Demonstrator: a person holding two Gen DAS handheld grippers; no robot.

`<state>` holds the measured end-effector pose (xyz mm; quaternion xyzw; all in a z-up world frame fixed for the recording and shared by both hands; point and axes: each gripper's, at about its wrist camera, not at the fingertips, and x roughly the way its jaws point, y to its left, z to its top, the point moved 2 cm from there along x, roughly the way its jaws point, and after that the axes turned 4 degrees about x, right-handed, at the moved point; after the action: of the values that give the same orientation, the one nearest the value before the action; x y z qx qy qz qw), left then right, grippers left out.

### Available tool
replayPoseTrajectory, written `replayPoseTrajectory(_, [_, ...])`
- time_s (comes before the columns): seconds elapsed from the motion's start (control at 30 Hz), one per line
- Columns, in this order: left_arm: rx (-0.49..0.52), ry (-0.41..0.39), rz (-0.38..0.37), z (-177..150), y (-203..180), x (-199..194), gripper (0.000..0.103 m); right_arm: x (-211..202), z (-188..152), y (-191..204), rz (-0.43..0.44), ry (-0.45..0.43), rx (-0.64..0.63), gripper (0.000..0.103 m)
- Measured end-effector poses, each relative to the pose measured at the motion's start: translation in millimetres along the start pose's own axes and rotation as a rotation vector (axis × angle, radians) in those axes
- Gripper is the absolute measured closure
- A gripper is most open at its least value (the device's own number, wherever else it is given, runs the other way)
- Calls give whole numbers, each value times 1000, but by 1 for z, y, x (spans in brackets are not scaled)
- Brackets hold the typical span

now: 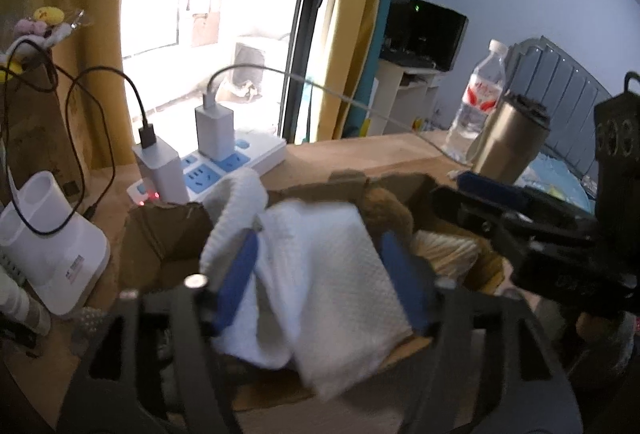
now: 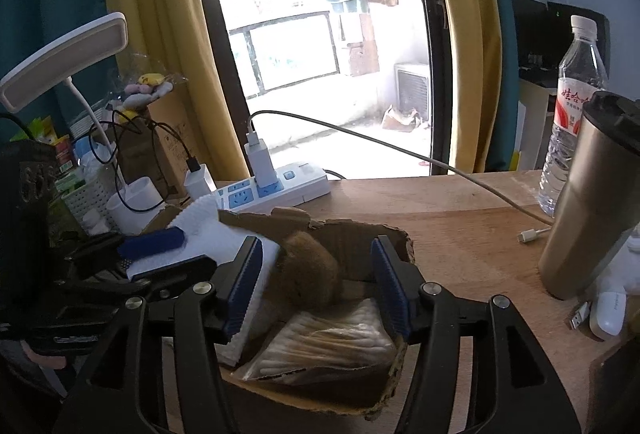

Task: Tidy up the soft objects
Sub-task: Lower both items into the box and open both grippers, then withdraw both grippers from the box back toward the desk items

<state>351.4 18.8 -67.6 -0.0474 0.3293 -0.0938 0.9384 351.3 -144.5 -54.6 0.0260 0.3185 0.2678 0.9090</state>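
Left wrist: white cloth (image 1: 328, 266) between left gripper (image 1: 320, 274).

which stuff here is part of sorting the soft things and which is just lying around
Part of the job: cardboard box; white cloth; brown fuzzy item; bag of cotton swabs; left gripper; right gripper.

Just lying about: power strip; water bottle; steel tumbler; desk lamp.
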Motion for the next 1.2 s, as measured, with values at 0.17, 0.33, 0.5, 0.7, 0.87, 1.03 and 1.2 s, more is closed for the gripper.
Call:
replayPoseTrajectory(0.17, [6, -15, 12, 2, -1, -13, 34, -10, 1, 2, -3, -15, -3, 43])
replayPoseTrajectory(0.33, [13, -31, 19, 3, -5, -27, 34, -22, 2, 7, -4, -28, -8, 43])
replayPoseTrajectory(0.5, [14, -51, 27, 3, -8, -44, 34, -36, 2, 16, -1, -44, -22, 43])
replayPoseTrajectory(0.7, [15, -77, 36, 1, -8, -66, 34, -56, 1, 27, -5, -63, -40, 43])
replayPoseTrajectory(0.87, [13, -98, 38, -3, -9, -85, 34, -70, -2, 35, -13, -71, -50, 43])
replayPoseTrajectory(1.03, [11, -122, 36, -7, -11, -104, 34, -85, -6, 44, -22, -80, -61, 43])
replayPoseTrajectory(1.2, [12, -140, 32, -12, -11, -120, 33, -97, -11, 53, -29, -87, -70, 42])
